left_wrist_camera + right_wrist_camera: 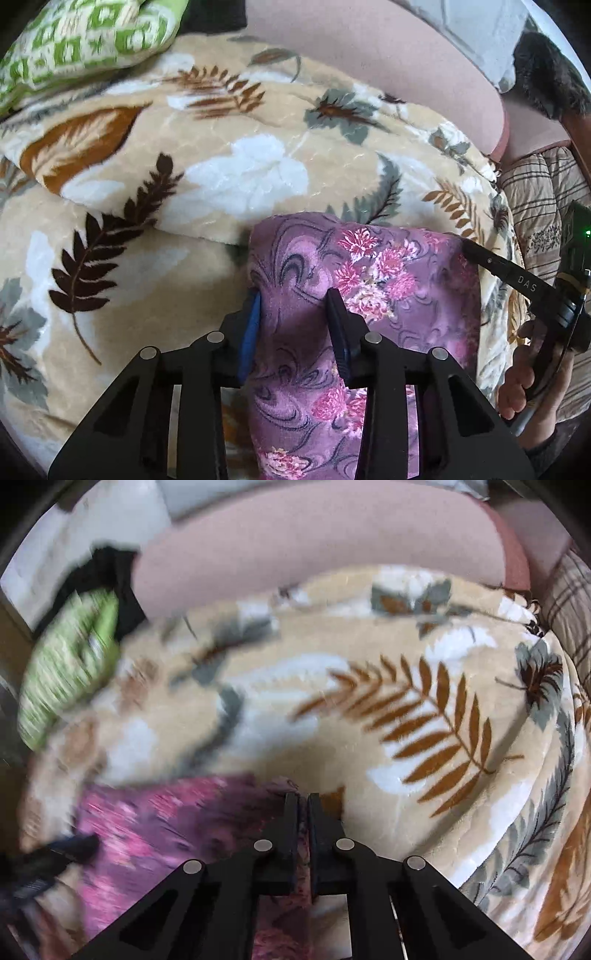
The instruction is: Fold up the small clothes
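A purple cloth with pink flowers lies on a beige leaf-print blanket. My left gripper is open, its two fingers astride a raised fold at the cloth's left edge. My right gripper is shut on the cloth's right edge, with fabric pinched between the fingers. In the left wrist view the right gripper shows at the cloth's far right corner, held by a hand. The right wrist view is blurred on its left side.
A green patterned pillow lies at the back left. A pink bolster runs along the back of the bed. A striped cover lies at the right. A dark furry thing sits at the far right.
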The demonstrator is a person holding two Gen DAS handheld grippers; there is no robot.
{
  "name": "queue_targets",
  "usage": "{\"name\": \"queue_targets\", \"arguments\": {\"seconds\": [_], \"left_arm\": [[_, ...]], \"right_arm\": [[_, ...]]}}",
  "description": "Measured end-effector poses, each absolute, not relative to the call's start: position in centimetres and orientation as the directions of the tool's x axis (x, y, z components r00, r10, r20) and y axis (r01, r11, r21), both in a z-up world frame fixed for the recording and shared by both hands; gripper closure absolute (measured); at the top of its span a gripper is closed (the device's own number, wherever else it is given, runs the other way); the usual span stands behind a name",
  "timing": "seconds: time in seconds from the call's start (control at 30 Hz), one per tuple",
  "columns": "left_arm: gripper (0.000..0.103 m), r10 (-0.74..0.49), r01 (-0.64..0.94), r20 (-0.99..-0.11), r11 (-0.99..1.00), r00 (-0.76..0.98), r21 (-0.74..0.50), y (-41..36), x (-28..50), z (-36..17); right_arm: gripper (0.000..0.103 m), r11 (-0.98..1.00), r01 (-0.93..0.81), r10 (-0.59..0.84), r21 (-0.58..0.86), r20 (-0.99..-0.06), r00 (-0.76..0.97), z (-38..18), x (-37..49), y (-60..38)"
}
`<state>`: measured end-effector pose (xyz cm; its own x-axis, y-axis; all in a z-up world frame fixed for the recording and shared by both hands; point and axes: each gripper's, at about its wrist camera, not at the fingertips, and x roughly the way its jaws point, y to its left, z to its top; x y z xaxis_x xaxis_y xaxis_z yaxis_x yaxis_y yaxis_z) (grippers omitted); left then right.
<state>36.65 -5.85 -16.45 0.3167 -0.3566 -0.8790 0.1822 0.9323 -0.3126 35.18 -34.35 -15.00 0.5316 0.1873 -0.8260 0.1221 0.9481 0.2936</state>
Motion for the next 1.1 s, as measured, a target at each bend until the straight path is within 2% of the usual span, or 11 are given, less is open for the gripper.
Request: {"name": "queue_targets", "arguments": {"seconds": [0.1, 0.23, 0.27, 0.33, 0.37, 0.47, 0.6, 0.77, 0.87, 0.93, 1.1], "left_arm": [[0.067, -0.425, 0.155, -0.848, 0.905, 0.316, -0.396, -4.5, 35.8, -15.6], [0.067, -0.488, 0.195, -0.79, 0.873, 0.37, -0.448, -1.3, 31.2, -13.0], [0.067, -0.497, 0.196, -0.78, 0.867, 0.38, -0.458, -0.3, 29.5, -12.8], [0.067, -0.496, 0.188, -0.78, 0.868, 0.381, -0.46, 0.9, 26.5, -12.9], [0.065, -0.498, 0.194, -0.78, 0.867, 0.379, -0.459, 1.3, 24.7, -13.2], [0.058, -0.465, 0.184, -0.804, 0.885, 0.372, -0.427, 1.5, 19.8, -15.2], [0.058, -0.477, 0.182, -0.827, 0.879, 0.299, -0.442, -0.1, 18.0, -17.7], [0.059, -0.51, 0.164, -0.819, 0.86, 0.264, -0.483, -1.0, 18.3, -19.6], [0.074, -0.52, 0.156, -0.807, 0.854, 0.278, -0.497, -0.6, 17.7, -19.2], [0.075, -0.524, 0.154, -0.802, 0.851, 0.285, -0.502, -0.6, 17.5, -19.2], [0.07, -0.531, 0.136, -0.805, 0.847, 0.265, -0.514, -0.5, 17.7, -19.9]], "right_arm": [[0.099, 0.946, 0.14, 0.201, 0.291, -0.87, 0.45, -17.5, 35.5, -34.0], [0.097, 0.949, 0.128, 0.171, 0.289, -0.81, 0.56, -14.8, 29.4, -34.0], [0.093, 0.94, 0.13, 0.188, 0.315, -0.797, 0.574, -14.6, 27.4, -34.2], [0.073, 0.908, 0.144, 0.236, 0.394, -0.763, 0.601, -14.7, 23.0, -34.6], [0.058, 0.885, 0.152, 0.262, 0.441, -0.74, 0.619, -15.0, 20.6, -34.7], [0.051, 0.843, 0.152, 0.327, 0.516, -0.716, 0.617, -16.1, 15.5, -33.9], [0.051, 0.857, 0.128, 0.343, 0.499, -0.739, 0.58, -17.5, 12.7, -32.6], [0.051, 0.778, 0.212, 0.408, 0.592, -0.731, 0.547, -20.5, 13.1, -34.1], [0.054, 0.763, 0.197, 0.433, 0.616, -0.713, 0.551, -20.4, 12.9, -34.3], [0.058, 0.753, 0.18, 0.459, 0.633, -0.701, 0.546, -20.3, 12.8, -34.3], [0.058, 0.741, 0.214, 0.457, 0.637, -0.711, 0.535, -21.0, 12.5, -34.5]]}}
